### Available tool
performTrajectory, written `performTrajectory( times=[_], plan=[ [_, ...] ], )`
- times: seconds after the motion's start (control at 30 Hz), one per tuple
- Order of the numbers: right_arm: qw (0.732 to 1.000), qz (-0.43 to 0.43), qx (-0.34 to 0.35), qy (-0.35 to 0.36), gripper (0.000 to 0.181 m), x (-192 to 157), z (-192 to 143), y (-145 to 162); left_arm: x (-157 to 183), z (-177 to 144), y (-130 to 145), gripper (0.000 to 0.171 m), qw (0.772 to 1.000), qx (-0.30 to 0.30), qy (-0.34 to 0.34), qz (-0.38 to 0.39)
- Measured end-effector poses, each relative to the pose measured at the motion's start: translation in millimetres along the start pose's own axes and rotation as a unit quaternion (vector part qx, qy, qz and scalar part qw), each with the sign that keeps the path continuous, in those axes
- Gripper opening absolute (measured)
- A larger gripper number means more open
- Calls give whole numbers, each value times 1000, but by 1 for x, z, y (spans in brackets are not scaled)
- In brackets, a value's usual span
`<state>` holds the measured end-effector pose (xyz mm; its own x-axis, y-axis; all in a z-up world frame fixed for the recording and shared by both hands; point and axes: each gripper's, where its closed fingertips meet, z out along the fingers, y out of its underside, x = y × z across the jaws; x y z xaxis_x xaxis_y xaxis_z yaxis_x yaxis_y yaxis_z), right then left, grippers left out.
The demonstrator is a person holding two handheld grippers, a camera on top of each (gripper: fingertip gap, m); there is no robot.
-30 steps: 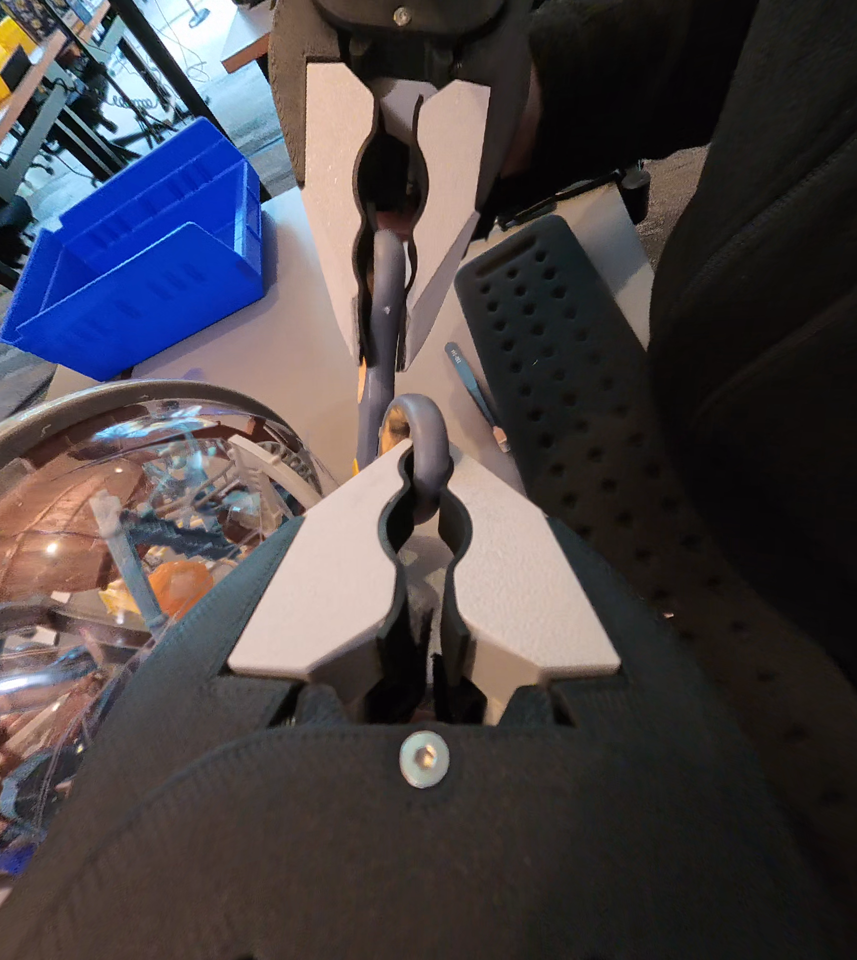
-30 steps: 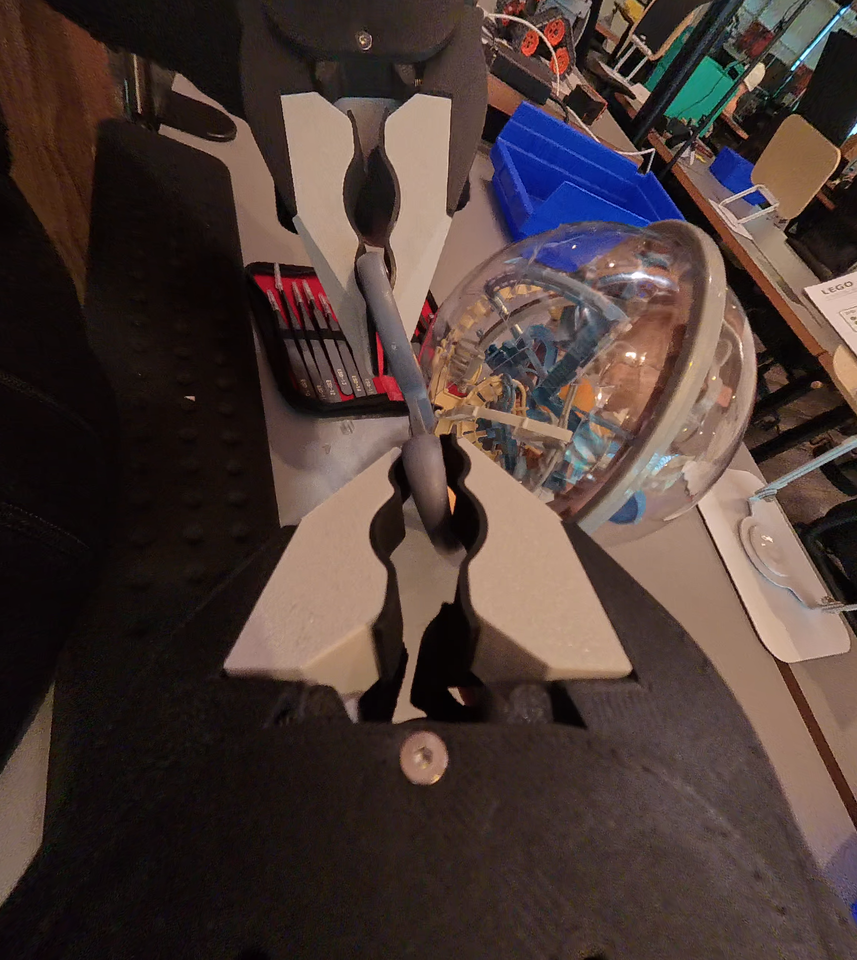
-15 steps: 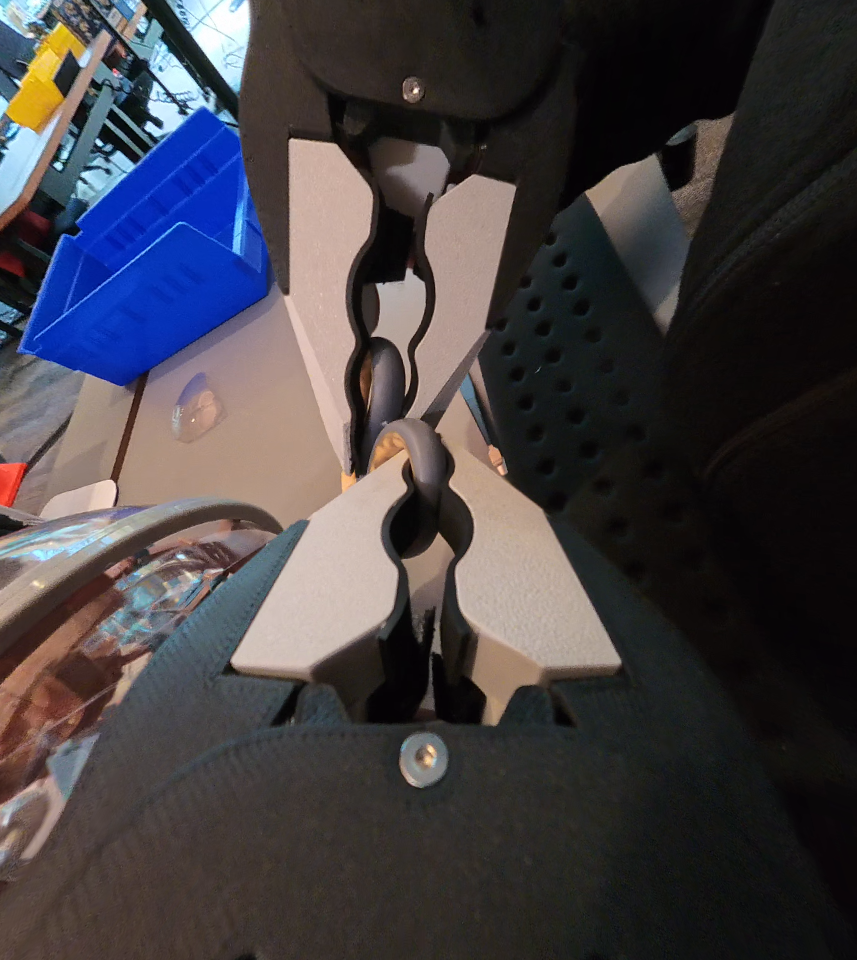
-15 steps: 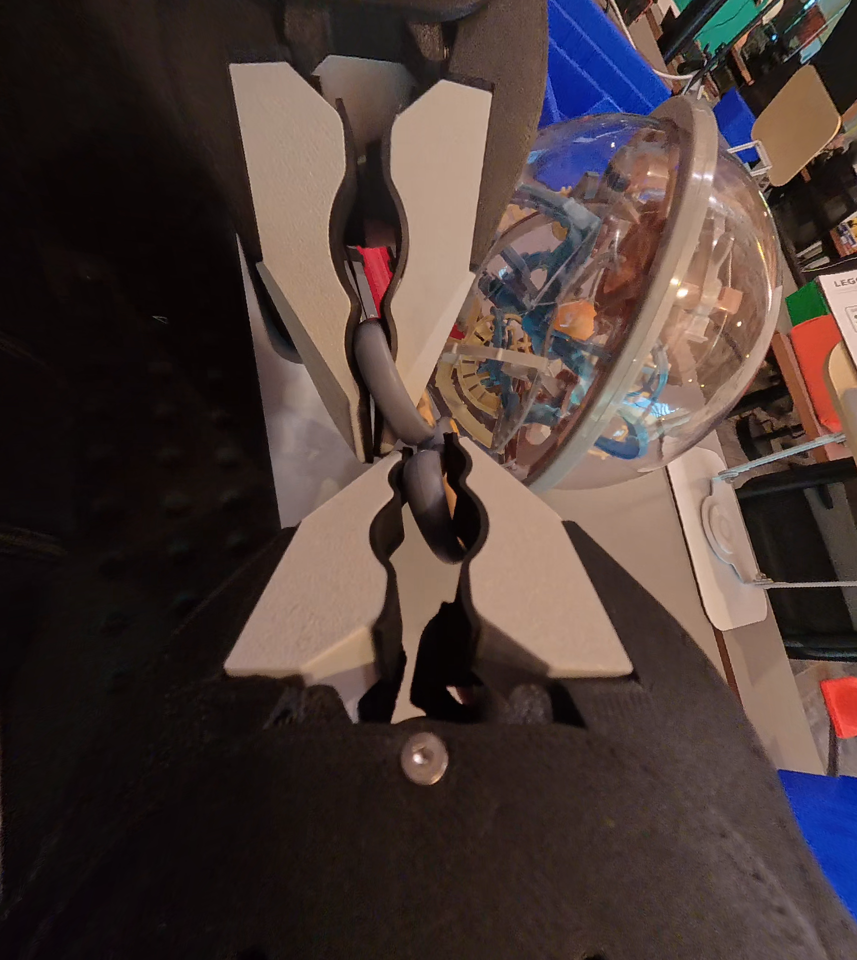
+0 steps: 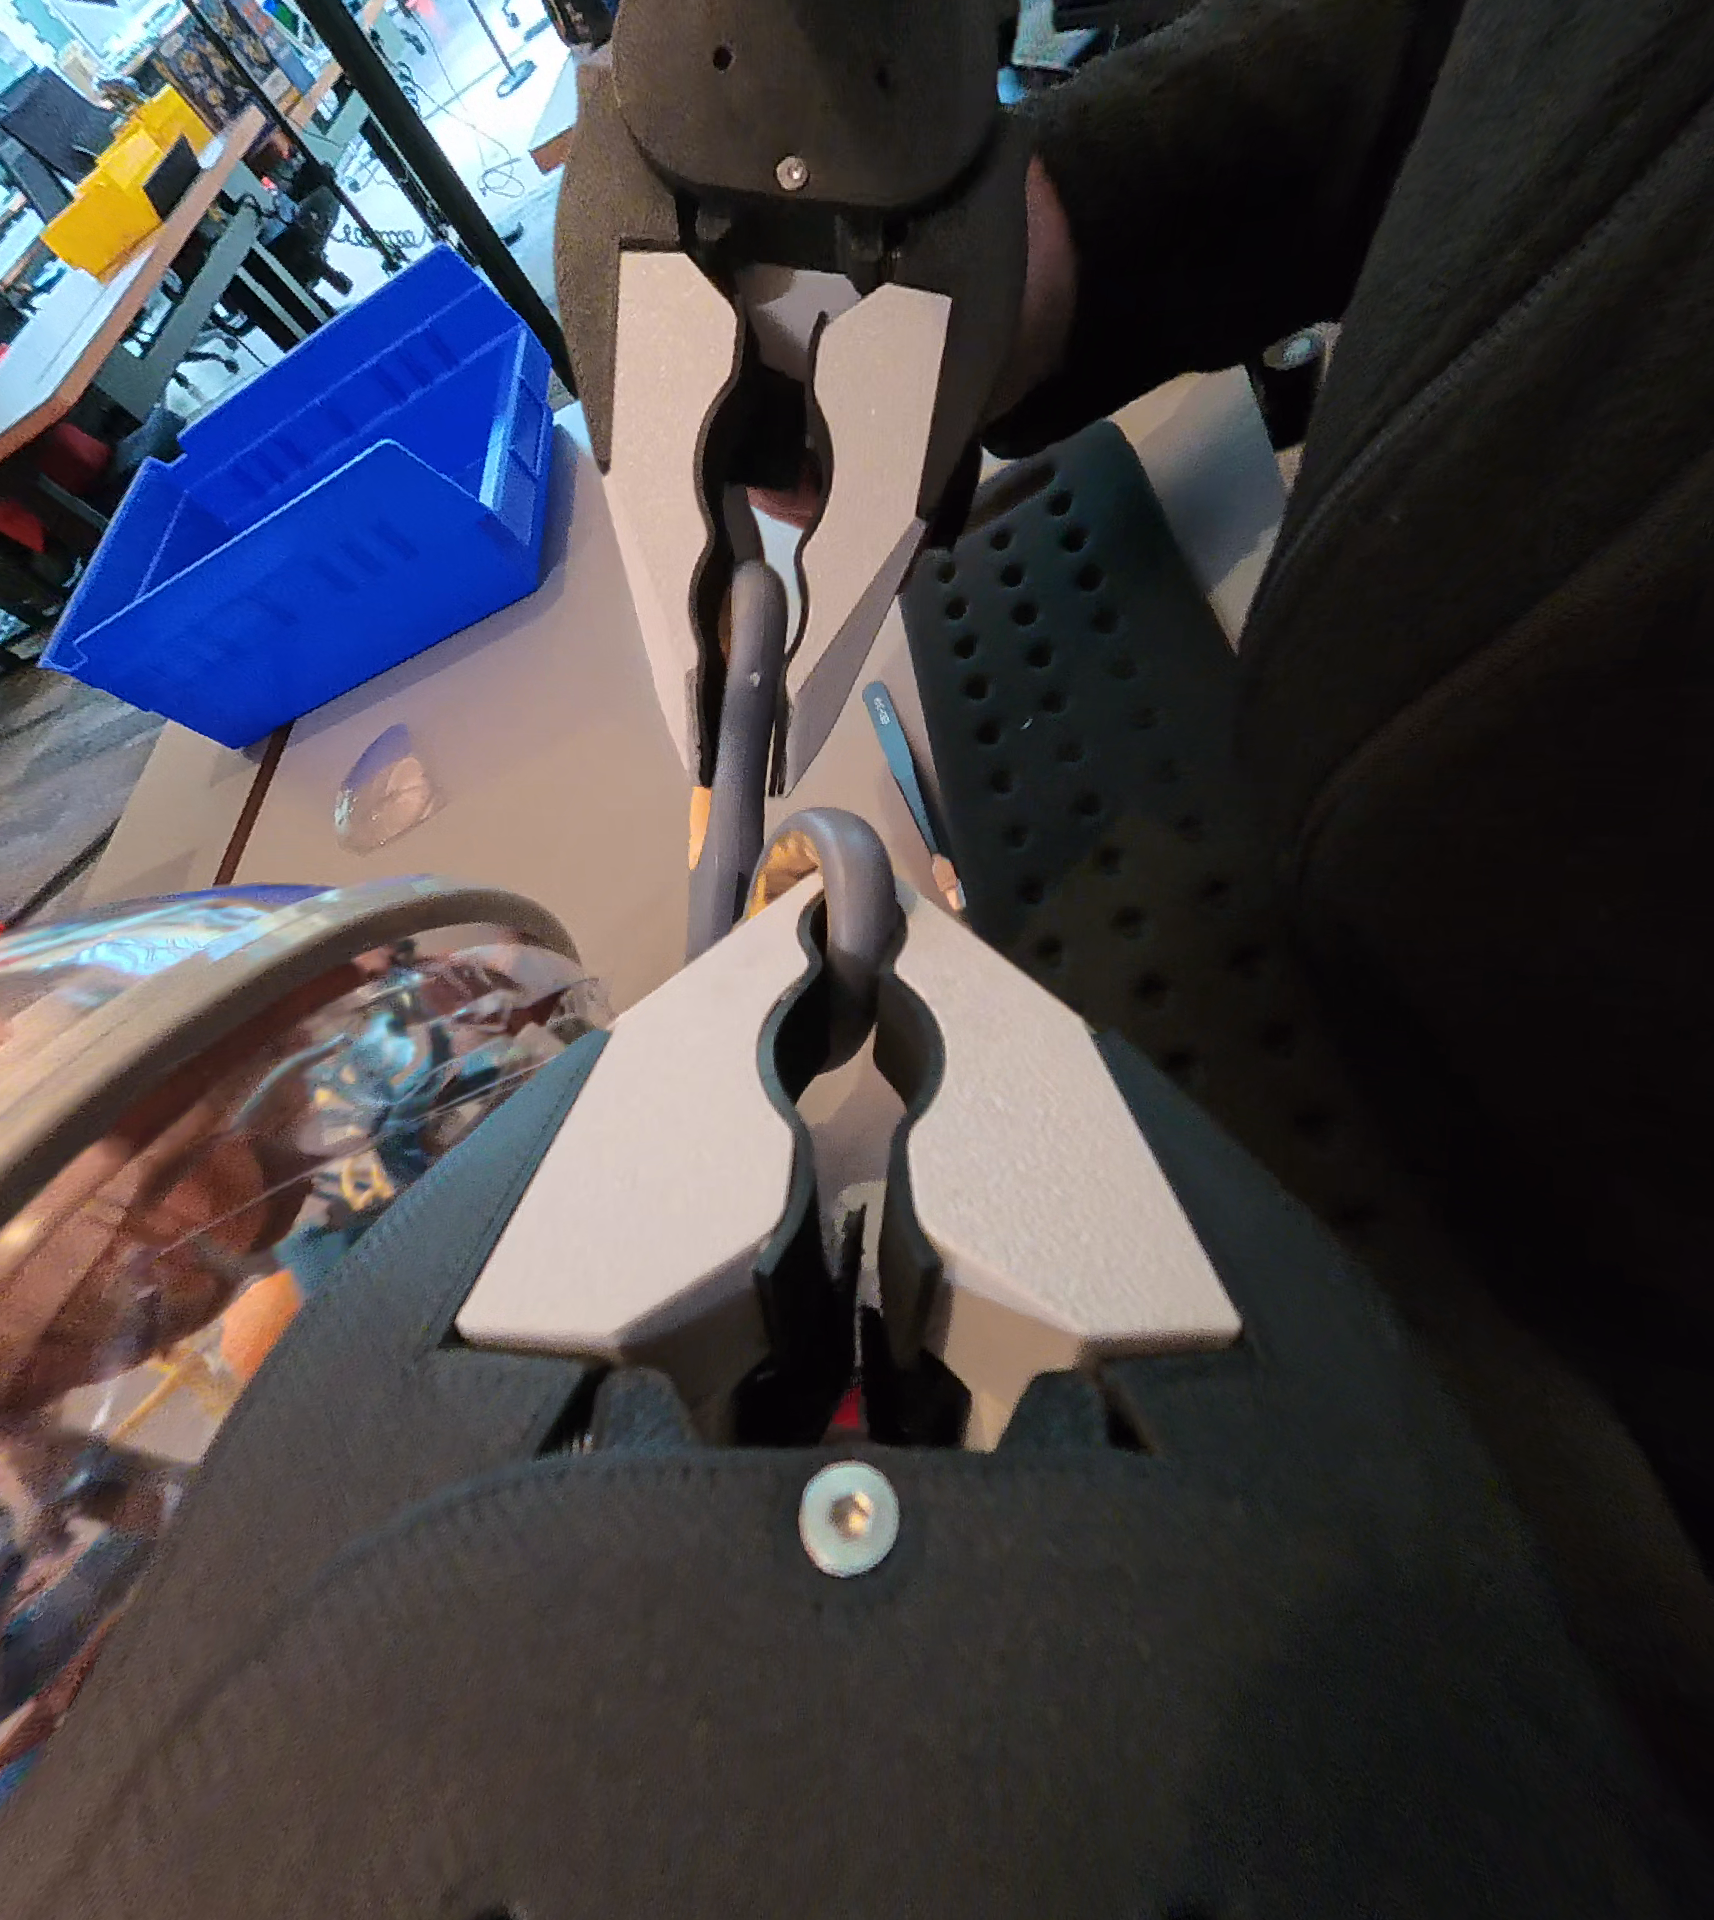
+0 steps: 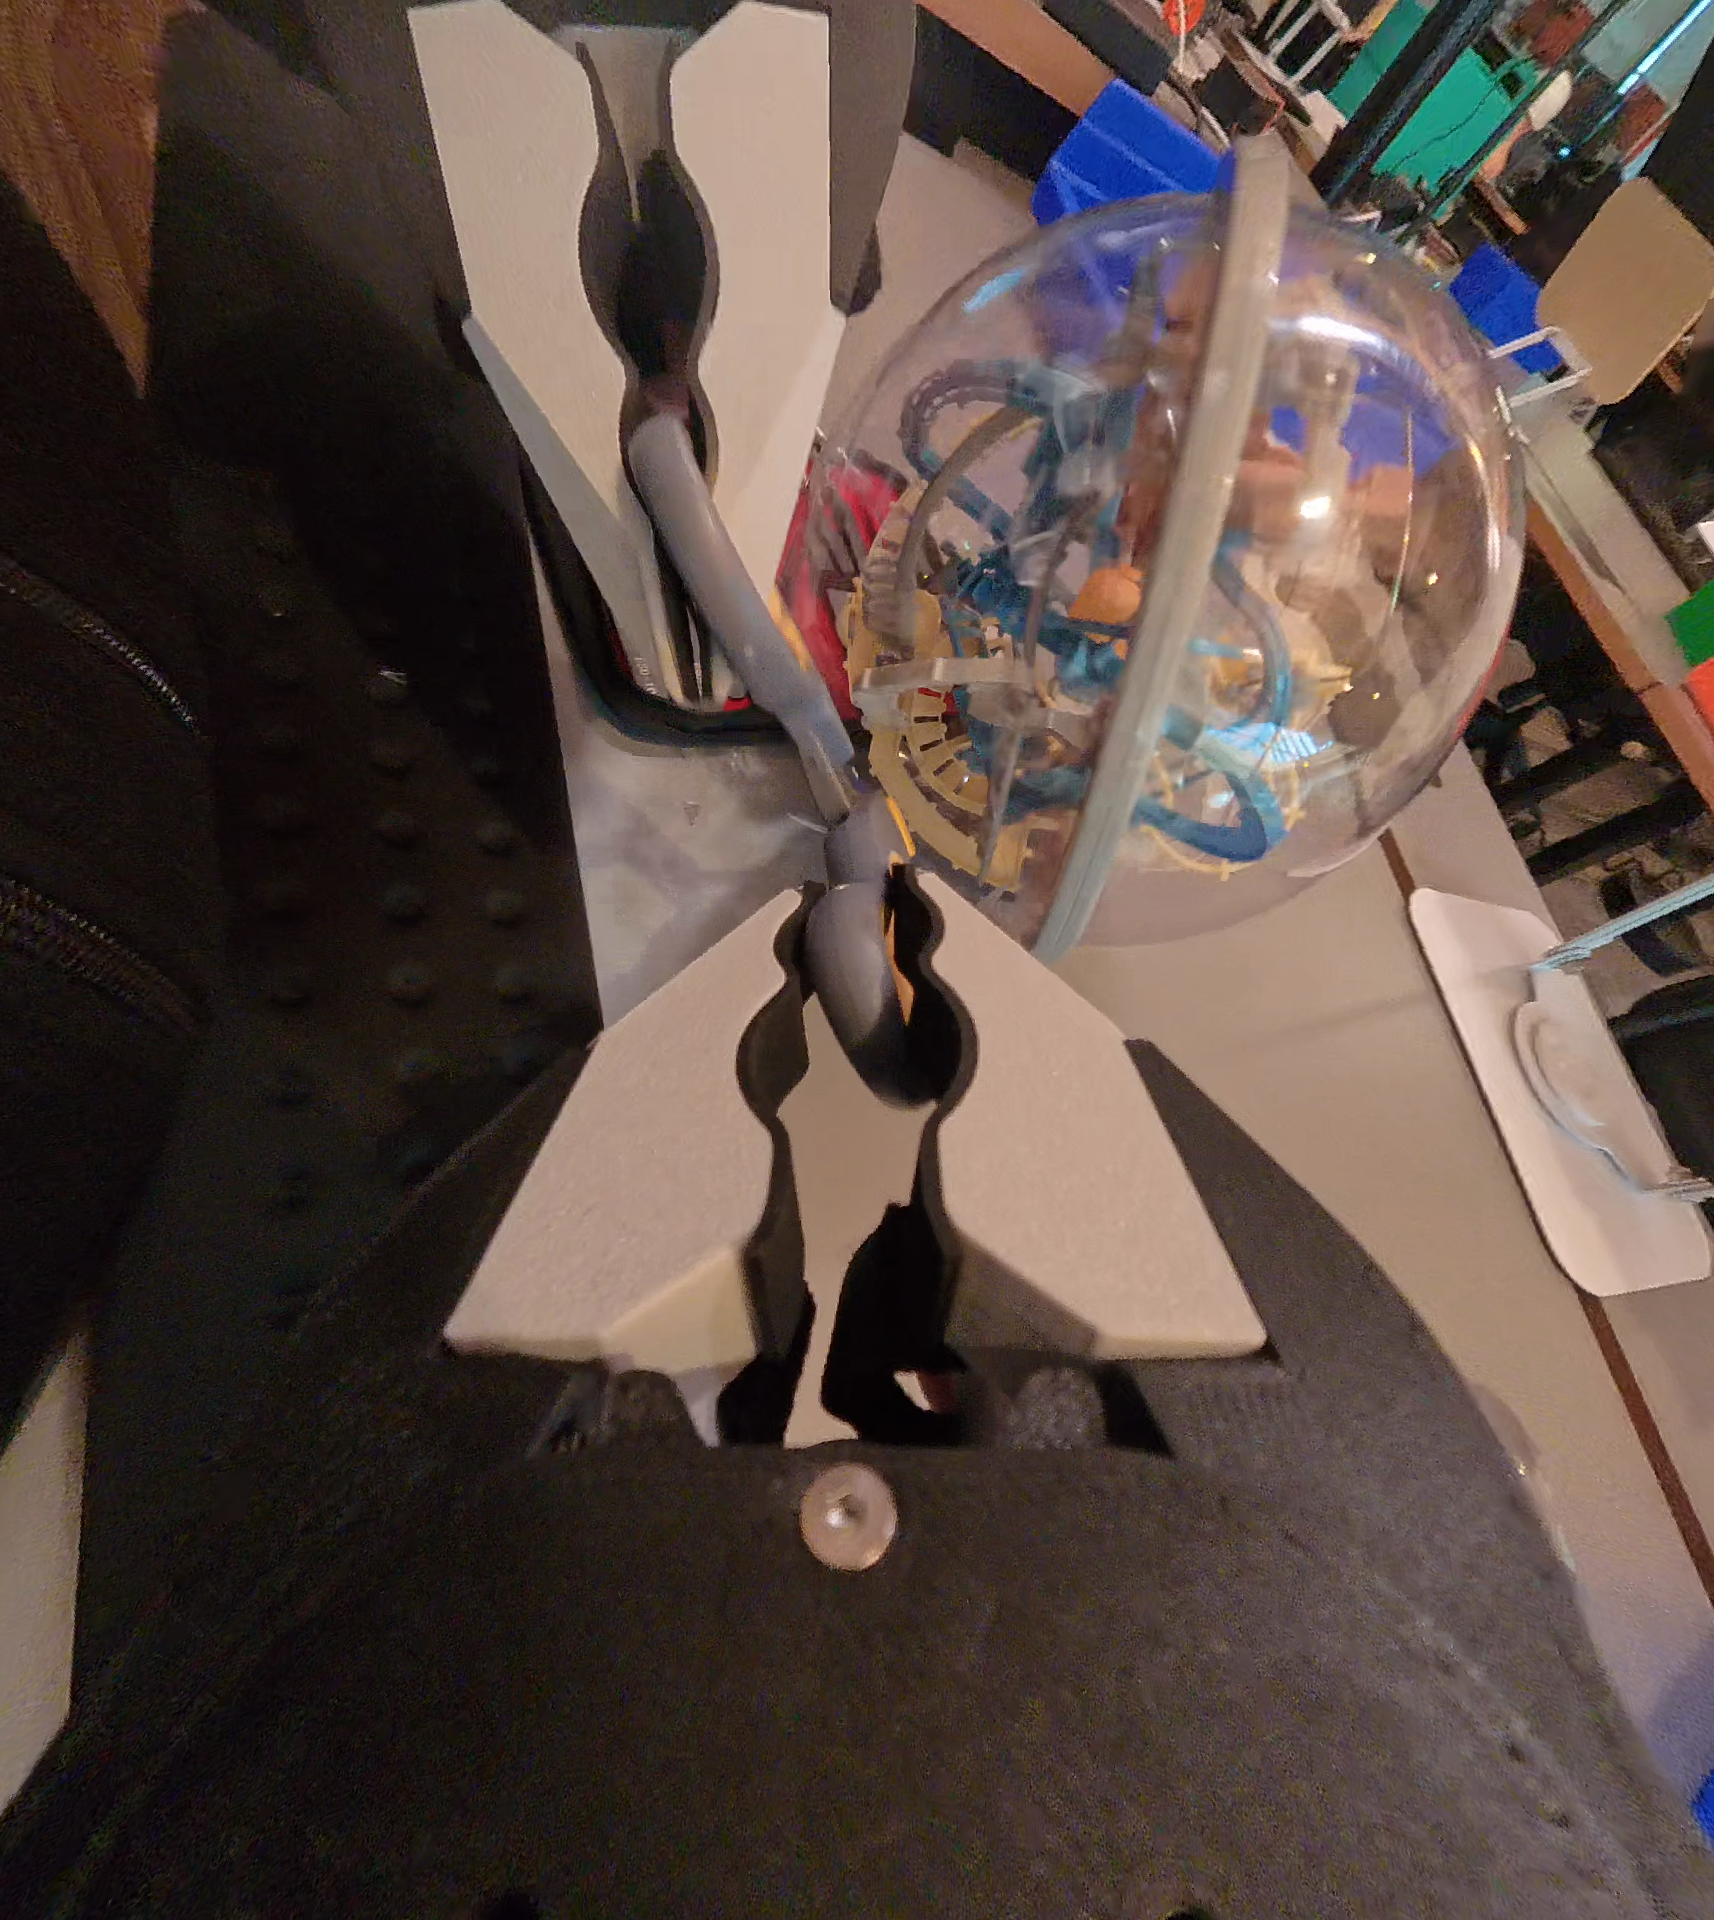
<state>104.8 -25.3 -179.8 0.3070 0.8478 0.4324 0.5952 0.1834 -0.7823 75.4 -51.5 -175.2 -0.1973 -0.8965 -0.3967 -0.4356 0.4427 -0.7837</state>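
A tool with two grey rubber handles is held between my grippers above the grey table. My left gripper is shut on the curved handle. My right gripper faces it from above and is shut on the straighter handle. In the right wrist view my right gripper clamps its handle, and my left gripper clamps the other handle. The handles meet at a joint. The tool's head is hidden.
A clear maze ball sits on the table right beside the tool, and also shows in the left wrist view. A blue bin, loose tweezers, a red tool case, a white tray and a black perforated seat back lie around.
The grippers came close together half a second ago, bringing the two handles together. They have now moved apart again, both still gripping.
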Motion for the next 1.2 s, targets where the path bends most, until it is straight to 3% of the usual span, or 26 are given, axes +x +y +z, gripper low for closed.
performTrajectory(
  times=[0.2, 0.33, 0.53, 0.83, 0.93, 1.2],
  plan=[
    [998, 55, 35, -22, 11, -1, -4, 4, 2, -9, 2, 1, 998, 33, 33, -48],
    [999, 47, 21, -18, 11, 1, 2, 4, 0, -4, 6, 2, 997, 27, 30, -62],
    [1000, 22, -2, -9, 14, -10, 18, -1, 5, 21, 8, 0, 1000, -26, 2, -2],
    [999, 10, -42, 32, 13, -3, 25, 5, 0, 35, 9, 0, 999, -27, -29, -13],
    [993, -48, -101, 42, 9, -9, 37, 17, 7, 44, 24, 0, 996, -79, -18, 32],
    [998, -30, -45, 26, 11, 0, 26, 9, -1, 28, 12, 0, 999, -38, -31, 17]
  ],
)
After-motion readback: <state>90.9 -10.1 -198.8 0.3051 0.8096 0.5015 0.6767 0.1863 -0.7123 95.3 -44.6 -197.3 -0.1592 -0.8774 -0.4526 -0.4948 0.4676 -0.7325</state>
